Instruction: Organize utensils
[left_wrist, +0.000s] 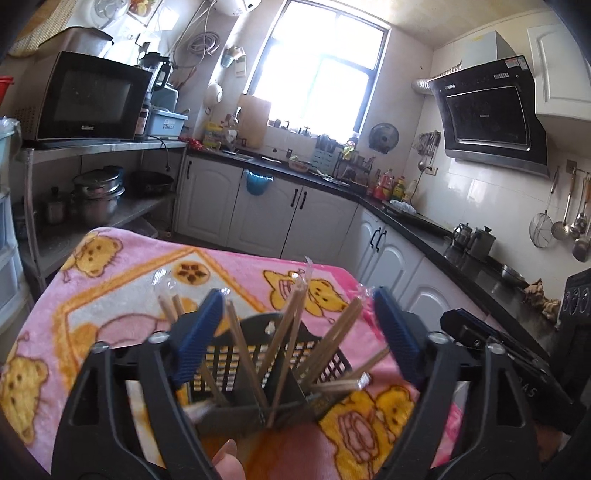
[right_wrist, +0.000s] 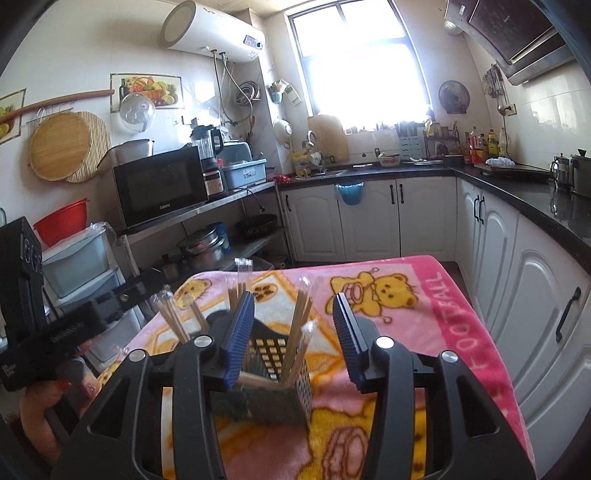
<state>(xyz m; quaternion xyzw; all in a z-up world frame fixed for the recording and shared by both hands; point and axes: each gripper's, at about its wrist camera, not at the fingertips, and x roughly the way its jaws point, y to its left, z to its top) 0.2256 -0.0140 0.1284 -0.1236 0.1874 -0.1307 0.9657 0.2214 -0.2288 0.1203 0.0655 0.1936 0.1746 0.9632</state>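
Here the left hand-held gripper (left_wrist: 299, 336) hangs over the desk (left_wrist: 110, 291) with its blue pads (left_wrist: 197, 334) spread wide and nothing between them. Straight ahead and a little below, framed by the two fingers, stands the dark slotted caddy (left_wrist: 273, 369). Wrapped chopsticks (left_wrist: 291, 332) stick up out of it, fanning toward ten, twelve and two o'clock, and one pair lies almost flat toward three o'clock. The pads sit to either side of the sticks without touching them, as far as the left view shows.

The right hand-held gripper (right_wrist: 293, 339) is likewise released, its pads (right_wrist: 238, 339) apart and holding nothing. In its view the caddy (right_wrist: 275, 376) sits just ahead, slightly toward the left finger, with chopsticks (right_wrist: 297, 332) rising between the fingers toward twelve o'clock. More sticks lean out at ten o'clock beyond the left pad.

The pink bear blanket (right_wrist: 424, 314) covers the desk under the caddy. The left gripper's black body shows at nine o'clock in the right view; the right one's appears at three o'clock in the left view.
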